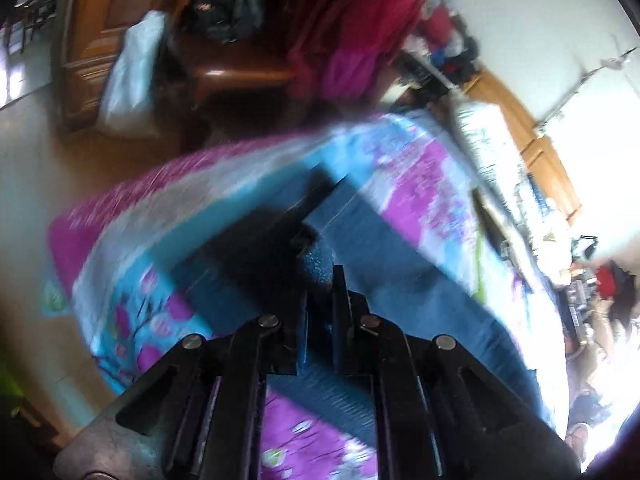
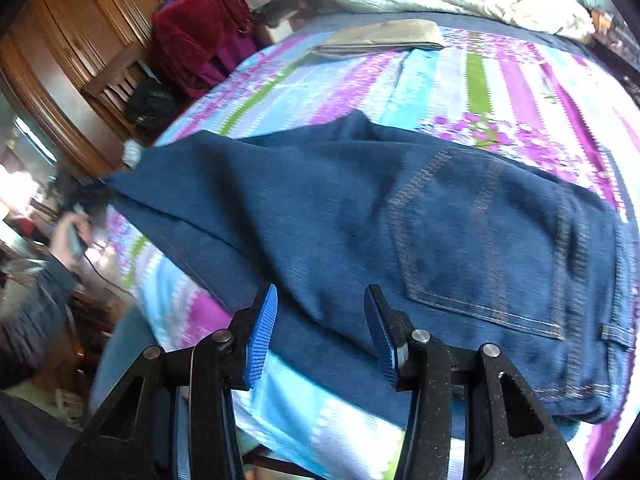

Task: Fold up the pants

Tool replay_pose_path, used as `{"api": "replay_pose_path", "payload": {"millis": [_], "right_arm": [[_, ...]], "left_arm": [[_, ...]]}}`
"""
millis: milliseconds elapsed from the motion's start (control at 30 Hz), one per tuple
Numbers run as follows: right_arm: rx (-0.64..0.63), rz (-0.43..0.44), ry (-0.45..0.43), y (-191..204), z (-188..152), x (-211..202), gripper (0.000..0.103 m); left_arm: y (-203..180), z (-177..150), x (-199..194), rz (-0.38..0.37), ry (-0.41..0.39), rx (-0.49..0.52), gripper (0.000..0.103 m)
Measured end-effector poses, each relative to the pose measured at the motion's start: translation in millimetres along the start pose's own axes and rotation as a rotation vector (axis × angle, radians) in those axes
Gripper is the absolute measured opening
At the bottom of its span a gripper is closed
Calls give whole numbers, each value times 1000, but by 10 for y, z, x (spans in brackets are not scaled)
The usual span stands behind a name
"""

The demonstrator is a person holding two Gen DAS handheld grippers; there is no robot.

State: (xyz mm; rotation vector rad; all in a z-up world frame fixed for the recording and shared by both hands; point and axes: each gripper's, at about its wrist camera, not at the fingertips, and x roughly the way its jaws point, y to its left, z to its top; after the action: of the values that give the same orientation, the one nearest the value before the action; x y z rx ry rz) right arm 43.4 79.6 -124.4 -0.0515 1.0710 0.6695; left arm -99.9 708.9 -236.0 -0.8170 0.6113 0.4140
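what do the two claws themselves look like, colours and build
Both are black linkage frames with silver pivot pins. The right claw has blue ribbed pads on its fingers. The left claw shows blue on its fingers too. A dark denim-like sleeve shows at the left edge.

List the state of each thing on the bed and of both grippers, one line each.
Jeans: spread on the bedspread, back pocket up, one leg end lifted at the far left.
Left gripper: shut on jeans fabric.
Right gripper: open, fingers apart above the jeans, holding nothing.
Beige garment: folded flat, apart from the jeans.
Bedspread: laid flat over the bed.
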Motion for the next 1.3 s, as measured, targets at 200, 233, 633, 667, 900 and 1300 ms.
{"api": "replay_pose_path", "payload": {"millis": [200,233,633,667,900,1300], "right_arm": [[-48,-29,29,19,-67,48,52],[-61,-30,34,36,-68,73,52],[153,-266,-33,-1056,-392,-696,52],[218,-284,-51,-1257,-485,-823,52],[442,-228,-44,-1876,-933,-911,52],[408,-166,-112,-1836,-844,-898,19]], "left_arm": [[84,450,-309,-89,-24,-34,10],[115,454,-305,-76,-16,-28,11],[788,-102,89,17,105,-163,12],[768,-90,84,23,105,-160,12],[762,-15,71,55,117,-151,14],[561,80,99,157,103,-108,13]]}}
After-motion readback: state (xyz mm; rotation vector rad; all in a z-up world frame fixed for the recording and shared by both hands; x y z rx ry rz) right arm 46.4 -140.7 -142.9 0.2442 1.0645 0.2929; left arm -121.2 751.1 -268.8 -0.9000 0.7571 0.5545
